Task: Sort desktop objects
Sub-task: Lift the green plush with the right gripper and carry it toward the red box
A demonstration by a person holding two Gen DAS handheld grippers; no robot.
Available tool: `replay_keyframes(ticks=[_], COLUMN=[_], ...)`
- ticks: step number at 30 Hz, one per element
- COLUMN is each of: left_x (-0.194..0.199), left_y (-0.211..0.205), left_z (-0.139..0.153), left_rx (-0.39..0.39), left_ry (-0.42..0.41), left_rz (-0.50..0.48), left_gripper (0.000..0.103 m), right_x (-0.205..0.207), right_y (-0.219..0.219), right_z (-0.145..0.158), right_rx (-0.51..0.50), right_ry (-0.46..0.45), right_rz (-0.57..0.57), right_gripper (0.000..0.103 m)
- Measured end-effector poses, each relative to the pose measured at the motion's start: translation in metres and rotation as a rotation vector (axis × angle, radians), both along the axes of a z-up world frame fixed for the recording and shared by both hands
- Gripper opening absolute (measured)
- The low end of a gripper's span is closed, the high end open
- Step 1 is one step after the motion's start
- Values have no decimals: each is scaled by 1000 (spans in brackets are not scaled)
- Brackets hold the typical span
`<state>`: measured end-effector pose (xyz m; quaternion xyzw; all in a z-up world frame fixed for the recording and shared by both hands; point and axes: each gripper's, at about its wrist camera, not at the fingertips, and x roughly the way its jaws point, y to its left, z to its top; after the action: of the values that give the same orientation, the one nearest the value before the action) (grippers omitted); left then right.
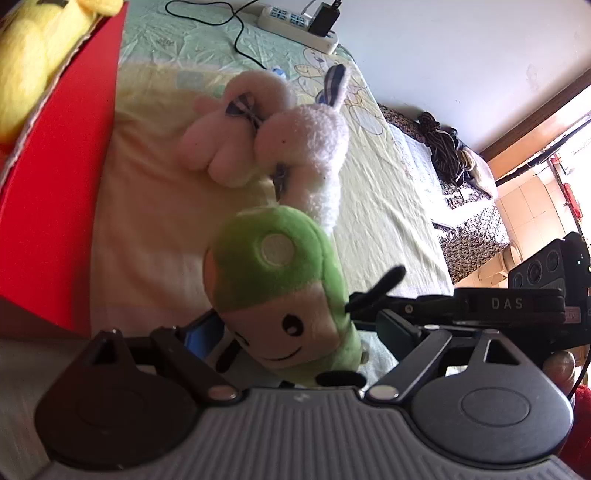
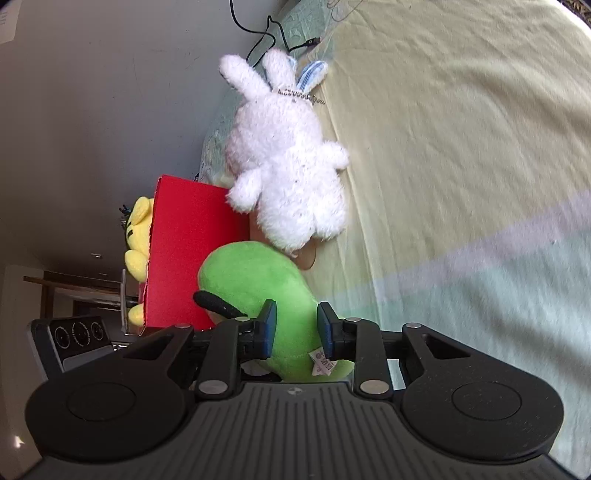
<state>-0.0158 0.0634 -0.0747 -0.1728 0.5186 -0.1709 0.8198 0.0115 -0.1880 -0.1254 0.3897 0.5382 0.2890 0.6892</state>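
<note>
A green plush toy [image 1: 280, 280] with a smiling face hangs just above the bed. My right gripper [image 2: 297, 326] is shut on its green back [image 2: 258, 280], with both blue pads pressed into it. My left gripper [image 1: 295, 332] is open, and the toy sits between its spread fingers; the blue left pad [image 1: 199, 334] is beside the toy's face. The right gripper's body [image 1: 517, 304] reaches in from the right in the left wrist view. Just beyond, a white rabbit plush [image 1: 314, 147] [image 2: 288, 166] lies on the sheet, with a pale pink plush [image 1: 225, 140] wearing a plaid bow against it.
A red box [image 1: 70, 177] [image 2: 184, 240] stands beside the toys, with a yellow plush [image 1: 37, 55] [image 2: 138, 229] in it. A white power strip [image 1: 295, 26] and a black cable [image 1: 240, 33] lie at the far end of the yellow-green bed sheet [image 2: 461, 147]. Dark clothes [image 1: 443, 144] lie beyond the bed.
</note>
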Motion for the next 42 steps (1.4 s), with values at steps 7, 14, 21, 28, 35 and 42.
replay_keyframes(ticks=[7, 14, 21, 28, 35, 42], left_x=[1, 9, 3, 0, -7, -21], left_y=[7, -5, -1, -9, -8, -15], left_z=[-5, -14, -13, -17, -5, 12], left_rx=[7, 53, 54, 124, 141, 178], left_ry=[19, 25, 36, 44, 32, -39], left_rz=[-2, 2, 12, 6, -37, -96], left_gripper=[89, 91, 91, 86, 80, 80], right_x=[-11, 11, 30, 31, 12, -7], right_y=[1, 5, 25, 29, 18, 11], right_z=[5, 13, 13, 1, 5, 18], right_rx=[-20, -142, -79, -18, 56, 90], right_ry=[-8, -145, -154, -79, -32, -41], right_rz=[0, -48, 64, 82, 58, 32], right_gripper=[27, 31, 40, 52, 41, 41])
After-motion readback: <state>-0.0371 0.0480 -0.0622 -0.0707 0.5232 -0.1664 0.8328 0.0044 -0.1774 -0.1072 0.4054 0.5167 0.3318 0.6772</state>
